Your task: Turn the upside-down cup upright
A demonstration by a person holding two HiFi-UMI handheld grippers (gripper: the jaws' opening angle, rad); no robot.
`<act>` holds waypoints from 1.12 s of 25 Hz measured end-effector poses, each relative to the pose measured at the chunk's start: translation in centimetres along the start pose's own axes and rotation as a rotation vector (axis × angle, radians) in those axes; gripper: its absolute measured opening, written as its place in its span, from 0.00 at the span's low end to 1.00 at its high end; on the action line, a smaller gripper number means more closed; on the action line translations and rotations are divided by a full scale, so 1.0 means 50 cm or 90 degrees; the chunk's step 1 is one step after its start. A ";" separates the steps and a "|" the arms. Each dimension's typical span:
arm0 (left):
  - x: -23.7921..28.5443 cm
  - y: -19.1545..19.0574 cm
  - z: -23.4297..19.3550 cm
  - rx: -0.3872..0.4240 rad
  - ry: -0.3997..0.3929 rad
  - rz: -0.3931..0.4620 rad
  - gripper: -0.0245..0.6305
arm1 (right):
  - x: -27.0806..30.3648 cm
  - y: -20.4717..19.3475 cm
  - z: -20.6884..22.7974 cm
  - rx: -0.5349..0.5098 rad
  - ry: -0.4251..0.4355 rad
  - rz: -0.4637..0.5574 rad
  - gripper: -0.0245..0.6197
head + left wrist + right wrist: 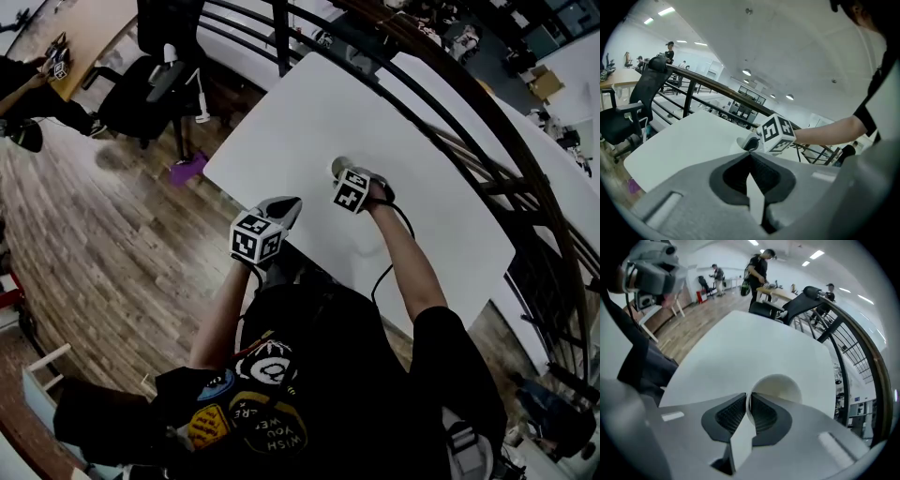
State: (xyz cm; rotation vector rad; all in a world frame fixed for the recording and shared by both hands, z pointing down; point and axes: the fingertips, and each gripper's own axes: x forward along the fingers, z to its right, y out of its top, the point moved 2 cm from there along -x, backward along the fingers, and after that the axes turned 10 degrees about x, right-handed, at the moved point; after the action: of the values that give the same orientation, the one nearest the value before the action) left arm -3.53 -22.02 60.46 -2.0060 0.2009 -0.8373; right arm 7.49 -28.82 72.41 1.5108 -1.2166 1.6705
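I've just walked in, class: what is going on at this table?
A person works at a white table with a gripper in each hand. The right gripper is shut on the wall of a white cup, whose open mouth faces that gripper, so it does not look upside down. The left gripper is shut and empty, held near the table's edge.

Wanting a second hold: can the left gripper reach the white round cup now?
Probably yes: bare white table lies between the left gripper and the cup, though the right gripper clamps its rim.
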 end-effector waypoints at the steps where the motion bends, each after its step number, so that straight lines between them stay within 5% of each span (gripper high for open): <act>1: -0.009 -0.006 -0.004 -0.001 0.006 -0.003 0.04 | 0.015 -0.001 0.006 -0.026 -0.006 -0.034 0.09; 7: -0.050 -0.041 -0.048 -0.037 0.022 0.001 0.04 | 0.056 0.031 0.006 -0.115 -0.007 -0.114 0.09; 20: -0.022 -0.021 -0.030 -0.019 -0.046 0.005 0.04 | 0.002 0.046 0.012 -0.059 0.013 0.005 0.09; 24: -0.029 -0.016 -0.031 -0.010 -0.052 0.008 0.04 | -0.057 0.035 0.007 0.006 -0.013 0.066 0.08; 28: -0.033 -0.006 -0.021 0.012 -0.051 0.015 0.04 | -0.146 0.016 -0.037 0.194 -0.013 0.213 0.04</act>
State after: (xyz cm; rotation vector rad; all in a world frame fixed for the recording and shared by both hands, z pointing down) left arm -5.47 -21.84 60.26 -2.0119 0.1710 -0.7401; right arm 7.41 -26.38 65.23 1.5663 -1.3290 2.1447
